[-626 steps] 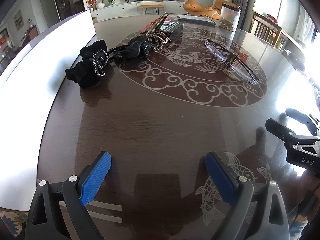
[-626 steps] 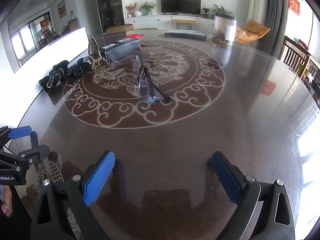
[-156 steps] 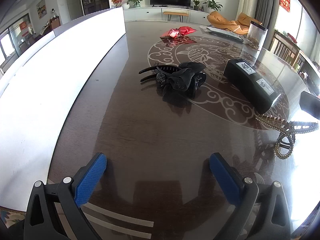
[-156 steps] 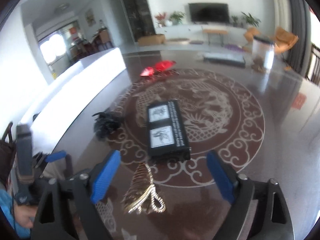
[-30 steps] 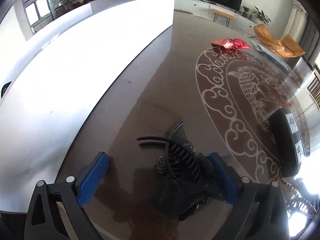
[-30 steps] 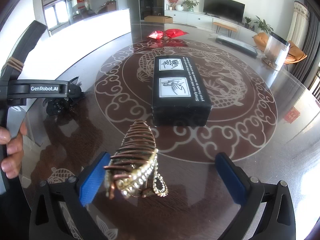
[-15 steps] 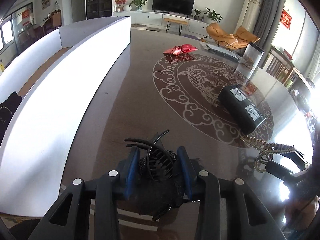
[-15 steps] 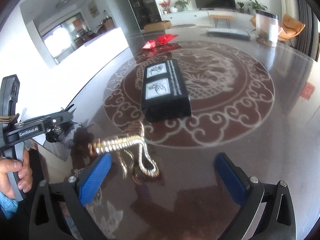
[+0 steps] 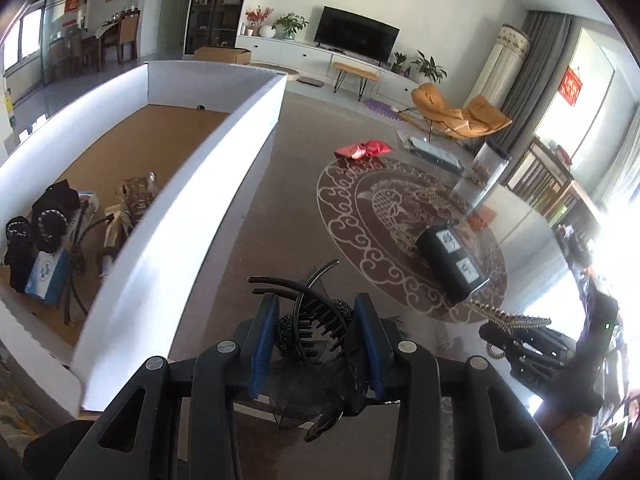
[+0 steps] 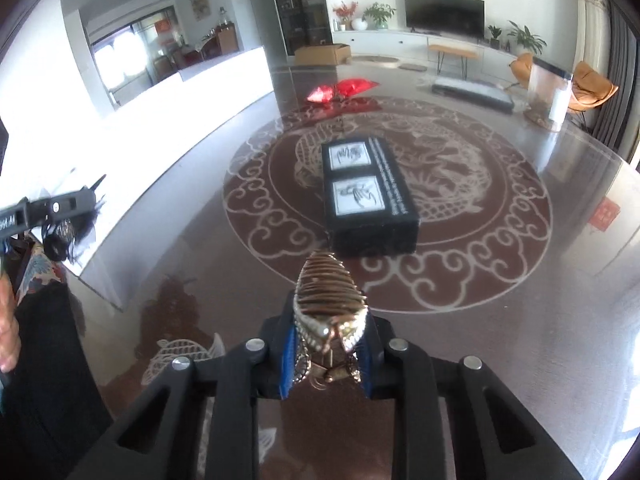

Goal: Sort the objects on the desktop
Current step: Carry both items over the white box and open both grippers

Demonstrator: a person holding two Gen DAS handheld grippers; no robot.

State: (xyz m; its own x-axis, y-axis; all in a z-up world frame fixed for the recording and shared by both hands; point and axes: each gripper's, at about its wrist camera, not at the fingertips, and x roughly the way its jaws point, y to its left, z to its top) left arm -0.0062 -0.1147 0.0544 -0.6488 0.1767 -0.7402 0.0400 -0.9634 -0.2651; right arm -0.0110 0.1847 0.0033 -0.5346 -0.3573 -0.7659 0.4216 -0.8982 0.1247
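My left gripper (image 9: 316,330) is shut on a black hair claw clip (image 9: 316,320) with a dark bow, held above the table beside the white-walled cardboard box (image 9: 192,184). My right gripper (image 10: 326,354) is shut on a gold beaded hair claw clip (image 10: 328,296), lifted over the table; it also shows at the right of the left wrist view (image 9: 508,320). A black rectangular case (image 10: 368,196) with two white labels lies on the table's round pattern, just beyond the gold clip.
Inside the box lie black hair pieces (image 9: 44,216), a blue-white packet (image 9: 46,272), glasses and a gold clip (image 9: 134,192). A red bow (image 10: 344,90) and a clear canister (image 10: 550,92) stand at the table's far side. The left gripper shows at the left edge (image 10: 48,208).
My right gripper has closed on the gold clip and lifted it. My left gripper, holding the black clip, has risen, bringing the inside of the box into view.
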